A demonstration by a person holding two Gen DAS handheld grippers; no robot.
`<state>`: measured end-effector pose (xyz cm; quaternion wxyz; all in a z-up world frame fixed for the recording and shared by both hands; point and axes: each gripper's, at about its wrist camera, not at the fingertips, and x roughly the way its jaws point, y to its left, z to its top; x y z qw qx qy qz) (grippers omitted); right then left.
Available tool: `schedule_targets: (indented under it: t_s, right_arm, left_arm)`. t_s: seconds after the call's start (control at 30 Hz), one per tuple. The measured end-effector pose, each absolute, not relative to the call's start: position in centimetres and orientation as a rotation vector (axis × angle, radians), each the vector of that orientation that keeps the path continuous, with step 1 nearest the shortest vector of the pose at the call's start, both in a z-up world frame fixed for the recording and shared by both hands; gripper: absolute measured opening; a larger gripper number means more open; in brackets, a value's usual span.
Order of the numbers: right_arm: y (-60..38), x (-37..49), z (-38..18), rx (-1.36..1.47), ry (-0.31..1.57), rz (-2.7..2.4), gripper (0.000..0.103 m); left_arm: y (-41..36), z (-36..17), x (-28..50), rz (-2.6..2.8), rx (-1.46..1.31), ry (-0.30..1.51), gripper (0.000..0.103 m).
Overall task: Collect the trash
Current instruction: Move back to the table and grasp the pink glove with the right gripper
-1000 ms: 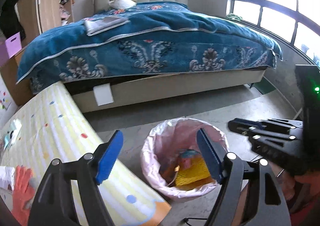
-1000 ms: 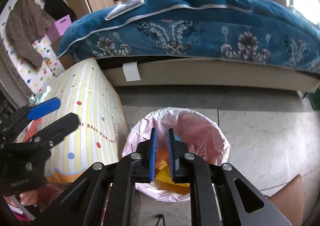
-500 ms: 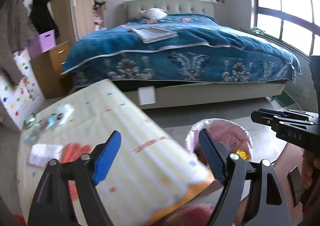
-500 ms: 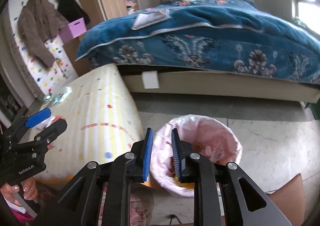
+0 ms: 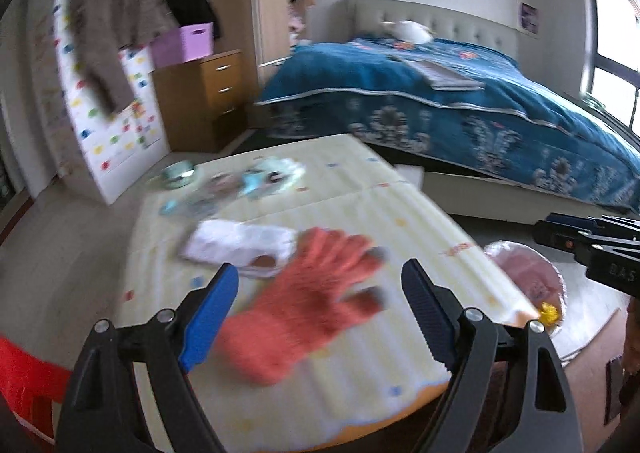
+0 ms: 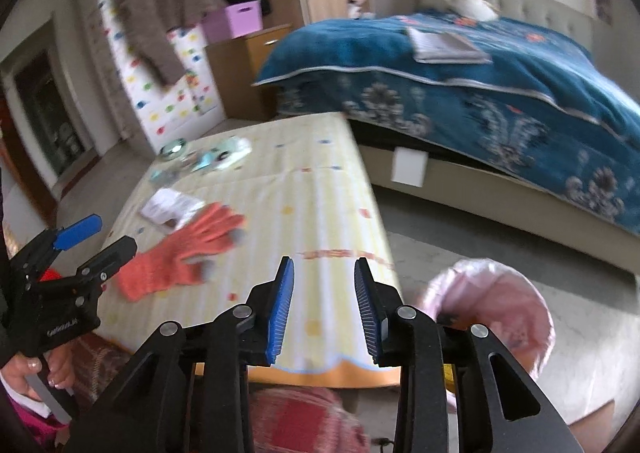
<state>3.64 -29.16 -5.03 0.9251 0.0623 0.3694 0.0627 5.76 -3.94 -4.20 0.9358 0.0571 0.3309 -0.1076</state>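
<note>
Views had swung off the bin [image 5: 532,277] and onto the bench [image 5: 360,213], its striped yellow cloth now filling both pictures where a second earlier the pink-lined bin sat between the jaws. That suggested one drop was finished and the next pickup was starting. The bin stood on the floor just beside the bench's right edge, with yellow and orange scraps visible inside it.

Bed [image 6: 500,93] with a blue cover stood beyond the bench, a wooden dresser [image 5: 208,97] and hanging coats [image 6: 160,5] to the left, none of them in the path.

On the bench lay an orange glove [image 5: 308,309], the nearest item, and touching its far side a crumpled white wrapper [image 5: 236,245]. Farther back sat a cluster of pale blue packets [image 5: 268,177] and a round tin [image 6: 174,149], blurred.

The left claw [image 5: 316,309] was empty and wide, its jaws opening further, framing the glove without pressing it. The right claw [image 6: 322,305] was empty too, narrower, its jaws opening from near shut a second before, over bare cloth near the bench's front edge.

Whether the glove counts as trash I cannot tell; it overlaps the wrapper, so lifting 1 could drag the other.
</note>
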Motion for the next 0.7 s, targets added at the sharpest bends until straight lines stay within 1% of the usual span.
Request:
schedule_targets:
  t_s: [0.1, 0.27, 0.33, 0.4, 0.53, 0.7]
  right_arm:
    - [-25.8, 5.1, -4.7, 0.085, 0.767, 0.173, 0.037]
    - [-22.0, 6.8, -4.4, 0.049, 0.772, 0.213, 0.043]
    - [-20.1, 8.3, -4.2, 0.031, 0.770, 0.231, 0.045]
    - [-19.5, 9.0, -4.3, 0.024, 0.771, 0.238, 0.047]
    - [-17.2, 11.2, -4.9, 0.007, 0.791, 0.272, 0.047]
    - [-14.8, 13.2, -7.2, 0.008, 0.880, 0.327, 0.047]
  left_arm:
    - [-1.0, -4.2, 6.4, -0.169, 0.088, 0.681, 0.082]
    - [3.2, -3.6, 7.7, -0.092, 0.066, 0.667, 0.086]
    - [4.7, -3.4, 8.6, -0.058, 0.061, 0.660, 0.088]
    - [6.0, -3.3, 9.3, -0.036, 0.049, 0.660, 0.088]
    - [7.1, -4.2, 10.4, -0.030, 0.022, 0.685, 0.088]
    - [7.0, -7.0, 11.1, -0.031, 0.008, 0.756, 0.088]
